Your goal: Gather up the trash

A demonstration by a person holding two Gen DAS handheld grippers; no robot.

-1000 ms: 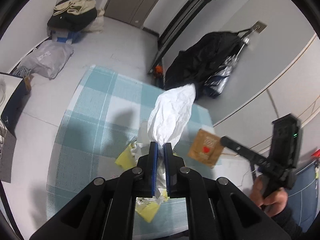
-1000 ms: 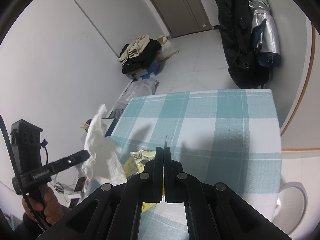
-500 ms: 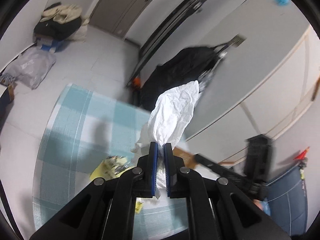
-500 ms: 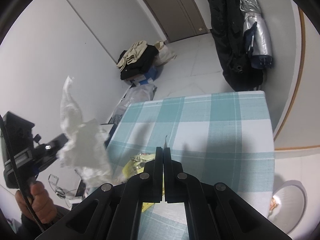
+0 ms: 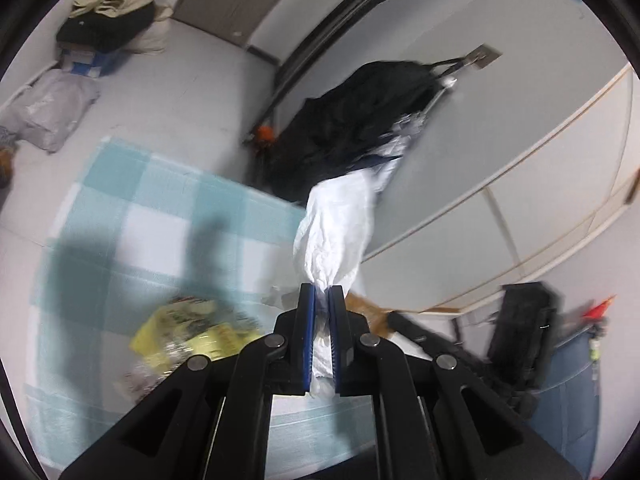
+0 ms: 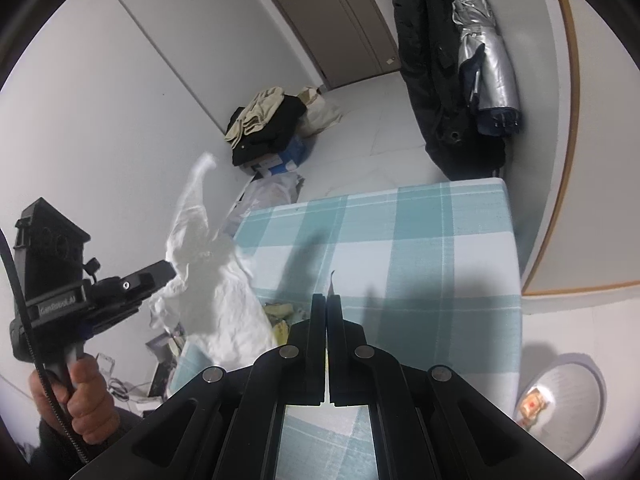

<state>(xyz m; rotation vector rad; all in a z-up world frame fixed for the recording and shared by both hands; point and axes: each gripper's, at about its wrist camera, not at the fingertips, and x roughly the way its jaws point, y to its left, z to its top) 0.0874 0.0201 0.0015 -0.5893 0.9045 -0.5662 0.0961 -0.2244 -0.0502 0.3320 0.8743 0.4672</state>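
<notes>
My left gripper (image 5: 320, 292) is shut on a crumpled white tissue (image 5: 336, 228) and holds it up above the checked table (image 5: 152, 216); the tissue (image 6: 208, 280) also shows in the right wrist view, at the table's left edge. My right gripper (image 6: 327, 300) is shut on a thin sliver of wrapper (image 6: 331, 282) above the table's near part. A yellow crumpled wrapper (image 5: 188, 332) lies on the table below the left gripper. A brown packet (image 5: 368, 312) peeks out behind the left fingers. A white bin (image 6: 560, 396) on the floor at the right holds a brown packet with a red mark.
A black coat (image 6: 432, 60) and a silver folded umbrella (image 6: 484, 64) hang on the wall beyond the table. A pile of clothes and bags (image 6: 272, 128) sits on the floor by the door. Clutter lies on the floor left of the table.
The left gripper with the tissue has dropped and swung toward the table's right side. The right gripper has held still, shut.
</notes>
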